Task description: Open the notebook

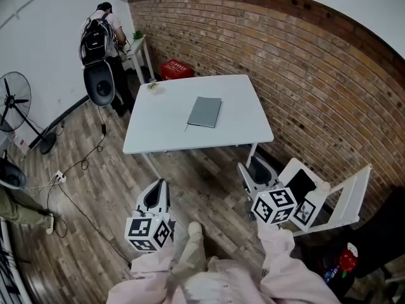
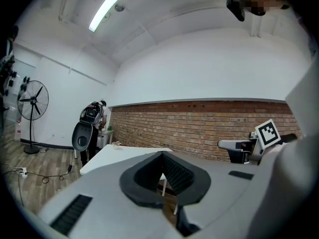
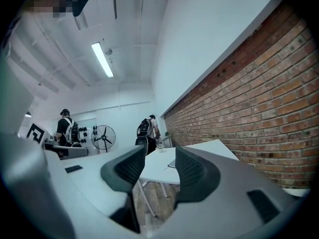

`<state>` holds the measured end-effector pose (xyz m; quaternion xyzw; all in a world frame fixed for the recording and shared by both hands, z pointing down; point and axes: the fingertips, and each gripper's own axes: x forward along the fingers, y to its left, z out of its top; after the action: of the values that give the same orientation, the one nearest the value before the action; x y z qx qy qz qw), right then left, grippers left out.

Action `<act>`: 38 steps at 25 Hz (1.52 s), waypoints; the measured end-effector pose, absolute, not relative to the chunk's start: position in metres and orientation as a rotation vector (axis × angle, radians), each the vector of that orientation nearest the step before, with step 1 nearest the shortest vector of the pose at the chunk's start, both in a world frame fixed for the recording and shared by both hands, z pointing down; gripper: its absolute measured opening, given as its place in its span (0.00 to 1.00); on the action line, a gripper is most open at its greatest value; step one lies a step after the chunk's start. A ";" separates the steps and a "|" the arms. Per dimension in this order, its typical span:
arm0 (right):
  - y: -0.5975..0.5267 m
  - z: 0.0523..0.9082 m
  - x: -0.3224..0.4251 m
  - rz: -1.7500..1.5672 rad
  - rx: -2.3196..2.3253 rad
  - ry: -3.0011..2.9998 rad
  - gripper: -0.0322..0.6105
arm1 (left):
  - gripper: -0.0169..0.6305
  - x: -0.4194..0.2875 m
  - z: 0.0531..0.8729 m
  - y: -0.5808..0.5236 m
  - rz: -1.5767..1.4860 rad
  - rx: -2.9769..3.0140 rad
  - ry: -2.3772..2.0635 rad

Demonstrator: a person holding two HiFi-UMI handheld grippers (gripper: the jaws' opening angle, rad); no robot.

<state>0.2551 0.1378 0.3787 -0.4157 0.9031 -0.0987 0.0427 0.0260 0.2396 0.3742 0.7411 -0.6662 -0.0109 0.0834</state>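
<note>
A closed grey notebook [image 1: 204,111] lies flat near the middle of the white table [image 1: 158,128]. Both grippers hang in front of the table's near edge, well short of the notebook. My left gripper [image 1: 156,196] is at the lower left, its dark pads closed together with nothing in them [image 2: 162,157]. My right gripper [image 1: 256,171] is at the lower right with its jaws standing apart and empty [image 3: 158,166]. In the right gripper view a corner of the notebook [image 3: 172,164] shows through that gap, far off on the table [image 3: 209,148].
A white folding chair [image 1: 338,198] stands close at my right, along the brick wall [image 1: 304,75]. A person with a backpack [image 1: 100,33] stands at the far left beside a small table. A fan [image 1: 14,100], floor cables [image 1: 76,170] and a red crate [image 1: 175,69] are around.
</note>
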 end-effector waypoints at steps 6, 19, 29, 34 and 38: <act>0.101 0.395 0.244 -0.381 -1.289 2.753 0.32 | 0.02 0.011 0.385 0.202 -0.013 2.206 -1.969; -0.012 0.418 0.189 -0.496 -1.374 2.739 0.32 | 0.02 -0.047 0.404 0.077 0.019 2.202 -1.885; -0.083 0.435 0.151 -0.561 -1.456 2.724 0.32 | 0.02 -0.086 0.423 -0.003 0.045 2.198 -1.803; -0.108 0.445 0.137 -0.602 -1.491 2.708 0.32 | 0.02 -0.099 0.431 -0.032 0.044 2.210 -1.762; -0.119 0.448 0.132 -0.613 -1.511 2.692 0.32 | 0.02 -0.105 0.435 -0.047 0.043 2.221 -1.740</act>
<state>0.1321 -0.1190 0.4481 -0.4801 0.8554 -0.1946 -0.0029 -0.1047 -0.0473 0.4353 0.7771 -0.6087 0.0152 0.1593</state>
